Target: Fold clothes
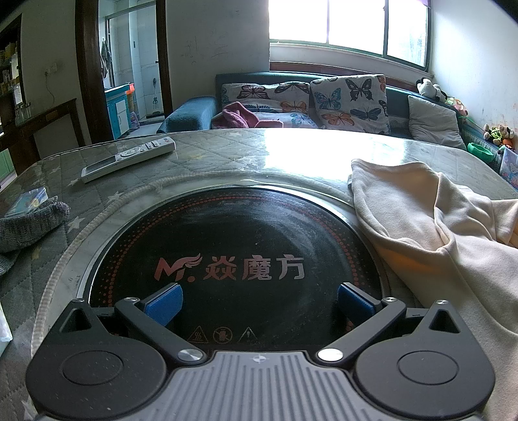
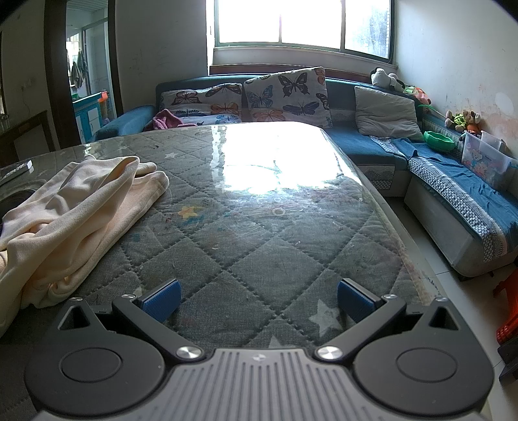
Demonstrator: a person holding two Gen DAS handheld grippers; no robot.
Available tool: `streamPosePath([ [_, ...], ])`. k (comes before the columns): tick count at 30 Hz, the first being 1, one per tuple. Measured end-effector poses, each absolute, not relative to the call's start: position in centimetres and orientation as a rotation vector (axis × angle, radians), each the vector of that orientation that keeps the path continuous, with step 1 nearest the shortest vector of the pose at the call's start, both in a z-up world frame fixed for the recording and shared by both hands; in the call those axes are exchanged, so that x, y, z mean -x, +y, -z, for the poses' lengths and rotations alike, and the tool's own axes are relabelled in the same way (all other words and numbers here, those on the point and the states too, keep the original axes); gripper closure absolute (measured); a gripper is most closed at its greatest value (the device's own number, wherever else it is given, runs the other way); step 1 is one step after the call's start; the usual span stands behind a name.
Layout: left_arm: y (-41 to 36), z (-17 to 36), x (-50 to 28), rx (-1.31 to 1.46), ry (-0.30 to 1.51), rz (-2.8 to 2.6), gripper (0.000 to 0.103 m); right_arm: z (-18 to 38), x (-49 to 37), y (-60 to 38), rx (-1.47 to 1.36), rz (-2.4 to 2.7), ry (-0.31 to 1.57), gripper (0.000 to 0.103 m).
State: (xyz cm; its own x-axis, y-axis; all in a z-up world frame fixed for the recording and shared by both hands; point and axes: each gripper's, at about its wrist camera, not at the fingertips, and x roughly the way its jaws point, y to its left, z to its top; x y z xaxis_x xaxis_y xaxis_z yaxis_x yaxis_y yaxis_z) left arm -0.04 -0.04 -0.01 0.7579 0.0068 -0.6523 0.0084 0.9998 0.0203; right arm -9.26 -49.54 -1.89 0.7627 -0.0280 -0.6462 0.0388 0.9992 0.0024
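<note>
Rumpled cream garment (image 2: 74,207), unfolded

Daylight pours through the window (image 1: 349,26) at the back of the room, blown out to white in both views. It throws a hard glare patch on the glossy counter (image 2: 278,155), washing out the pattern there. Nearer areas sit dimmer yet sharp. Fisheye distortion bends the edges, and the corners vignette to black.

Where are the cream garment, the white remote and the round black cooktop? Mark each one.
cream garment (image 2: 81,207), right wrist view, on the middle of its bunched folds.
white remote (image 1: 128,158), left wrist view, on the middle of its body.
round black cooktop (image 1: 246,233), left wrist view, on bare glass above the logo.
</note>
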Motion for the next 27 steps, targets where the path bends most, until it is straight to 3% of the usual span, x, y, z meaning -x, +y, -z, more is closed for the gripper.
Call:
streamPosePath([
  [27, -2.3, -2.0, 6.0, -0.016, 0.712, -0.023, 0.000, -0.7, 15.2, -45.1, -0.033, 0.031, 0.673, 0.000],
])
